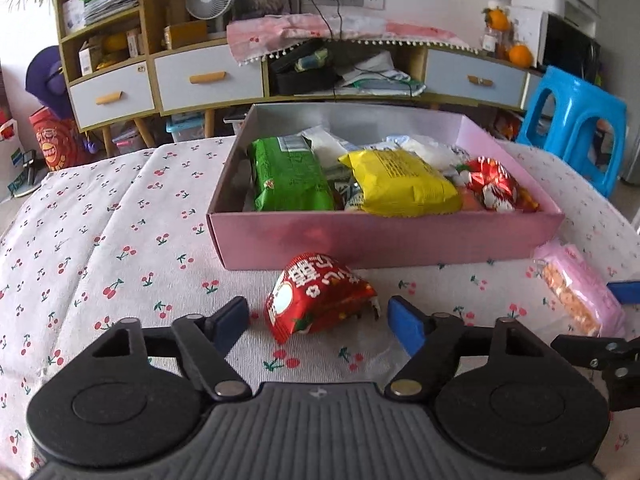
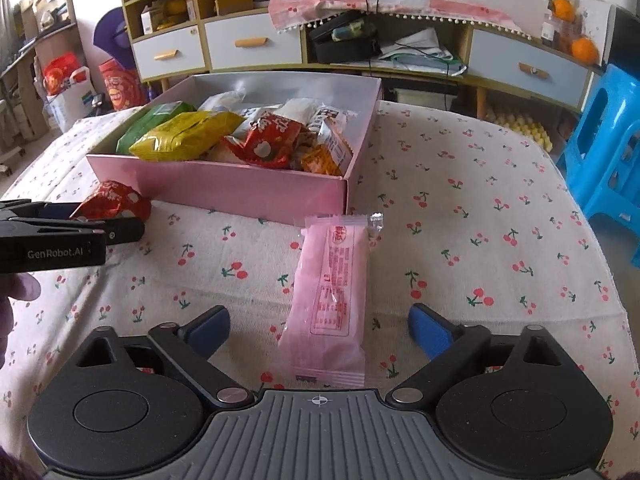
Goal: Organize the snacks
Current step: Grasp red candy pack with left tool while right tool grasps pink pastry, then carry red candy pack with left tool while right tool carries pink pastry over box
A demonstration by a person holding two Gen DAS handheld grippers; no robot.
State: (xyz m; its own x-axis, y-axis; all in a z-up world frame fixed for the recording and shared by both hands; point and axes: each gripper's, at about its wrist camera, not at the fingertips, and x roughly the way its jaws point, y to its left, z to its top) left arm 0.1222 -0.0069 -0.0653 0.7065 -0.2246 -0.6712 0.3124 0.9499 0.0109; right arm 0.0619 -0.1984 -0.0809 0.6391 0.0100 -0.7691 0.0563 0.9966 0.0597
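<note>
Two snacks left outside pink cardboard box (image 1: 380, 240) | left gripper (image 1: 320, 316) open, straddling crumpled red foil packet (image 1: 320, 300) near box's near wall | right gripper (image 2: 320, 328) open over long pink wrapped bar (image 2: 332, 300), long axis running near-to-far, pads clear.

Table (image 2: 460, 184) covered in matt woven cloth, cherry print, creased. Pink box (image 1: 384, 240): smooth card, faint satin sheen outside. Red snack packet (image 1: 316, 300): glossy crinkled foil. Pink snack packet (image 2: 332, 300): translucent plastic film, smooth. Left hand-held gripper (image 1: 318, 316): matt black plastic, blue rubbery pads, metal pivot pins.
</note>
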